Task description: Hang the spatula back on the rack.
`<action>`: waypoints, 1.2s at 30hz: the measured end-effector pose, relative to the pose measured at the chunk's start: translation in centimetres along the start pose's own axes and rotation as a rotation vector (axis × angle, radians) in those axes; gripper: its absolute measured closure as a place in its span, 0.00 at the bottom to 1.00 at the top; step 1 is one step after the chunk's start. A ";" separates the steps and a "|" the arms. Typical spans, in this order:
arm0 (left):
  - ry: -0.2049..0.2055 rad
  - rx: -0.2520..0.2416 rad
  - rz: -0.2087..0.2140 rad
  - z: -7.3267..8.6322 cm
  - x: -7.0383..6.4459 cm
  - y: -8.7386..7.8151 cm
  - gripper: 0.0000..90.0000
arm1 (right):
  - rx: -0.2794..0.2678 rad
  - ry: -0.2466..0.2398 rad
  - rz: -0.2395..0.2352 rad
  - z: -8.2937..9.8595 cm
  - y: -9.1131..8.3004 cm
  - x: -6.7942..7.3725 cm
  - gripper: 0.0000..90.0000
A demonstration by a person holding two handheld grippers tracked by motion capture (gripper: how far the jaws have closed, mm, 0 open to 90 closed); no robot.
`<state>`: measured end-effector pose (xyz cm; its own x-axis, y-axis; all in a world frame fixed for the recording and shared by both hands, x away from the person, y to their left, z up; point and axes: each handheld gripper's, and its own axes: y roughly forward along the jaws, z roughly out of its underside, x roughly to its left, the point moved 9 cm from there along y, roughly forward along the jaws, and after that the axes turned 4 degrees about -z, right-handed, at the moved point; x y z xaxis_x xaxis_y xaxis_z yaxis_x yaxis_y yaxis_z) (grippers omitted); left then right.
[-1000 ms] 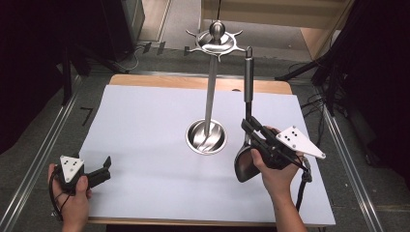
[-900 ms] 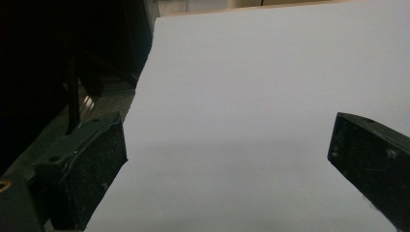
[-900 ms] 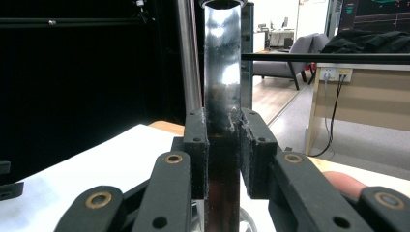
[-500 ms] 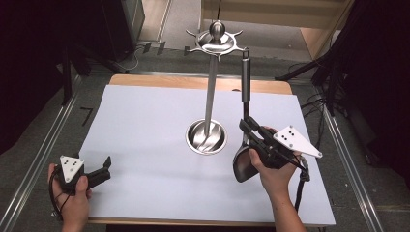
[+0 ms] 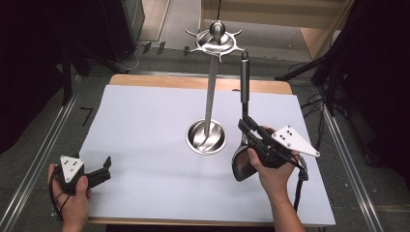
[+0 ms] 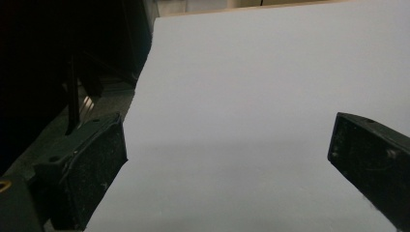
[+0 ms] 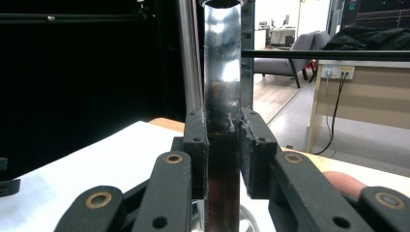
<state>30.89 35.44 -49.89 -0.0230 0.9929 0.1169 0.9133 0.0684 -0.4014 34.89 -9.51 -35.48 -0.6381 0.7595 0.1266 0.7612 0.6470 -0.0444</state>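
Observation:
A steel utensil stand rises mid-table, with a round base (image 5: pixel 206 137), a thin pole (image 5: pixel 211 92) and a hooked ring (image 5: pixel 216 42) on top. Right of it, my right gripper (image 5: pixel 246 126) is shut on a long utensil held upright, its steel handle (image 5: pixel 244 82) pointing up and its dark scoop (image 5: pixel 240 162) hanging below the hand. In the right gripper view the jaws (image 7: pixel 222 140) clamp the handle (image 7: pixel 221 72), and the stand's pole (image 7: pixel 188 58) is just behind it. My left gripper (image 5: pixel 104 166) rests at the near left, open, with bare sheet between its jaws (image 6: pixel 227 150).
A pale sheet (image 5: pixel 145 121) covers the table, with a strip of wood (image 5: pixel 159 81) at its far edge. Metal rails (image 5: pixel 38 159) run along both sides. Cables (image 5: pixel 309 104) lie off the right edge.
My right gripper has shifted slightly left with the upright utensil, closer to the stand's pole. The left gripper has stayed put.

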 end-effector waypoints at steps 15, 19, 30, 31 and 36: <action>0.004 0.004 -0.004 0.0 0.0 0.0 0.01 | 0.013 -0.010 -0.009 0.2 0.8 -0.3 0.85; 0.004 0.003 -0.004 0.0 0.0 0.0 0.01 | 0.013 -0.012 -0.007 0.2 1.0 -0.4 0.85; 0.005 0.001 -0.004 0.0 0.0 0.0 0.01 | 0.005 -0.007 -0.018 0.5 1.9 -0.4 0.85; 0.005 0.000 -0.003 0.0 0.0 0.0 0.01 | 0.005 -0.007 -0.018 0.5 1.9 -0.4 0.85; 0.003 -0.002 -0.003 0.0 0.0 0.0 0.01 | 0.007 -0.002 -0.019 0.5 2.6 -0.4 0.85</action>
<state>30.91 35.44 -49.89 -0.0246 0.9923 0.1211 0.9139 0.0714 -0.3996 37.01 -8.11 -36.16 -0.6527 0.7472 0.1252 0.7481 0.6618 -0.0491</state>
